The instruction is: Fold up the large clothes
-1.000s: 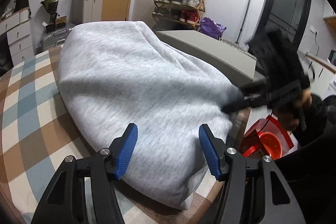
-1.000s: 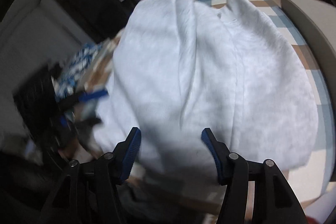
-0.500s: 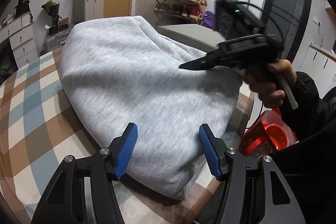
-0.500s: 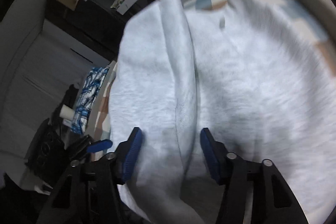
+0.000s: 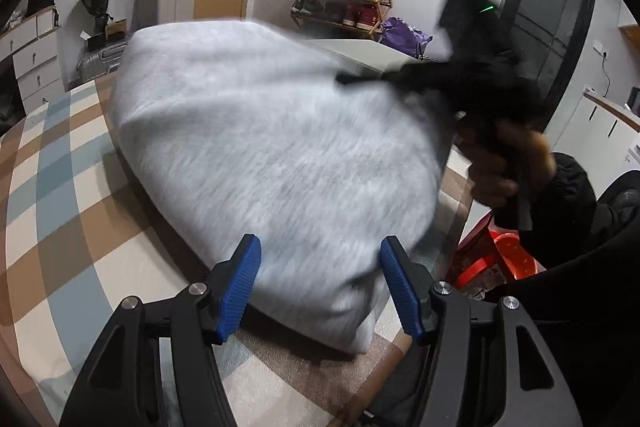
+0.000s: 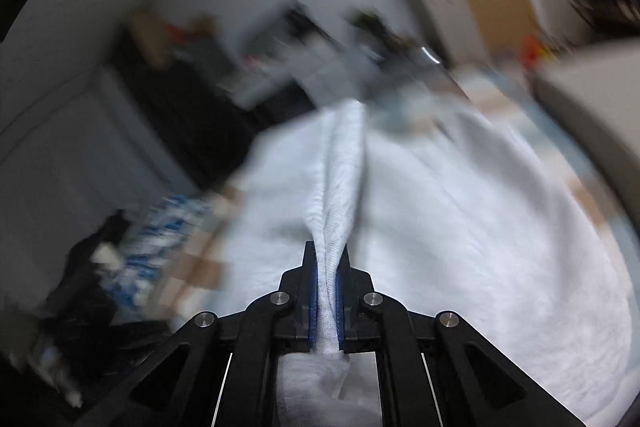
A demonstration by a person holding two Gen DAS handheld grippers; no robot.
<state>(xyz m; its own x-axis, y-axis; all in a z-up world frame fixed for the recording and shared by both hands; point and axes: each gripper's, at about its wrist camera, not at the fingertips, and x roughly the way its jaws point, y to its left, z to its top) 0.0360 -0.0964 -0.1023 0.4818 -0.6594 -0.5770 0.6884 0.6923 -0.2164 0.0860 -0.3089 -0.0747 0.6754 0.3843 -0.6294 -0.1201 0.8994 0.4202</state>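
Light grey garment (image 5: 260,147), thick fleecy knit, heathered, lies in a big rounded heap on the checked tablecloth (image 5: 60,187) (tan, blue, cream squares). Near edge is a soft folded roll just ahead of the left gripper (image 5: 320,279); far edge rises toward the room behind. In the right wrist view the fabric reads paler, almost white, with one raised ridge running away from the camera.

Right gripper (image 6: 327,291) has just been closing and is now clamped on that ridge: a fold of the garment is pinched between the blue pads (image 6: 313,291), cloth bunching out behind them. Left gripper's blue fingers (image 5: 240,287) stand apart, gripping nothing; the garment's edge lies between and beyond them, contact unclear.

Hard to read: right wrist view is heavily motion-blurred, background furniture just smears. In the left wrist view the right gripper and the hand (image 5: 504,163) holding it are blurred; its tip meets the garment's far right side, details lost. Garment type (sleeves, neck) not discernible. Red basin (image 5: 508,259) at right partly hidden behind a dark sleeve.
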